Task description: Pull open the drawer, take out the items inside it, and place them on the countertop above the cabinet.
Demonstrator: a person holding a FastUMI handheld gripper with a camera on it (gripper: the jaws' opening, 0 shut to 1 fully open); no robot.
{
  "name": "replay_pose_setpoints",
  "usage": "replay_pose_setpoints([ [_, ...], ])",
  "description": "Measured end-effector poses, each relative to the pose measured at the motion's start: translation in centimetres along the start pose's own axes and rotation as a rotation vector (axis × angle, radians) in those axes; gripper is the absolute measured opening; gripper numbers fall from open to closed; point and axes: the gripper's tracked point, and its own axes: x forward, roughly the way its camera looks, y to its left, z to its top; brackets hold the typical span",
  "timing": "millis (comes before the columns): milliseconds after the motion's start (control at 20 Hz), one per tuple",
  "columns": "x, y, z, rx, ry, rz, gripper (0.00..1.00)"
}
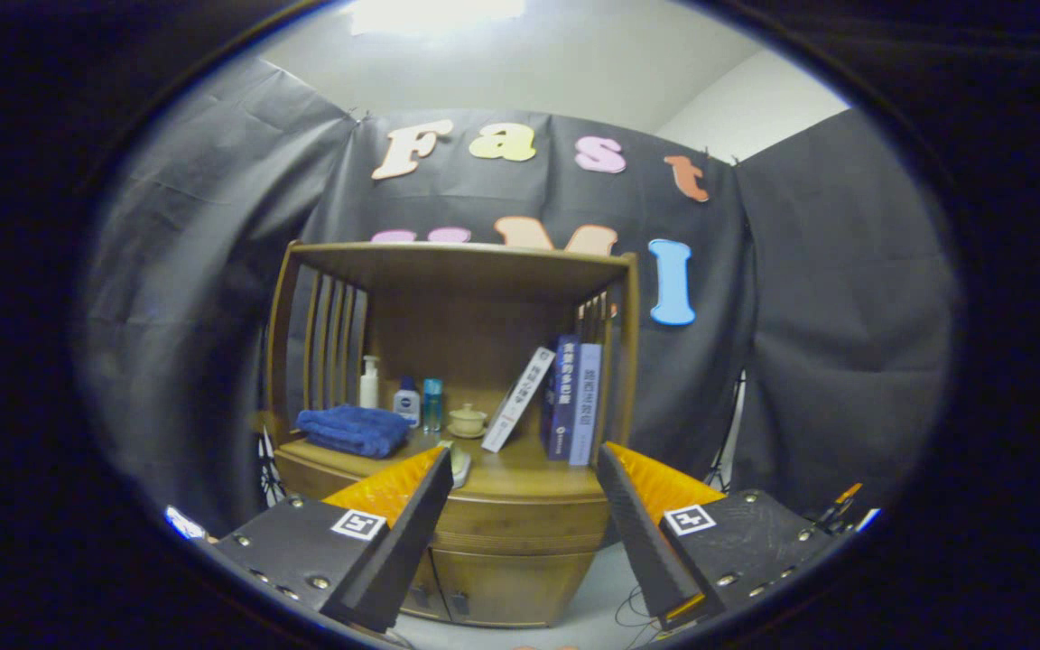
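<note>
Hanging wide apart and gripping nothing, the jaws of the gripper (520, 469) frame the cabinet (520, 578), well short of it. Its drawer (520, 524) sits flush under the table (520, 474), where a towel (353, 431), bottles (407, 397), cup (467, 420) and books (565, 402) stand. Closed like this, it fits either items yet inside or a drawer emptied and pushed back. Its handle is too small to make out.
</note>
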Motion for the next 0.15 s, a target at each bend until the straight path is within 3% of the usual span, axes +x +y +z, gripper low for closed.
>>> replay_pose_setpoints([
  [150,-1.6,-3.0,0.9,-0.008,-0.019,-0.048,0.96],
])
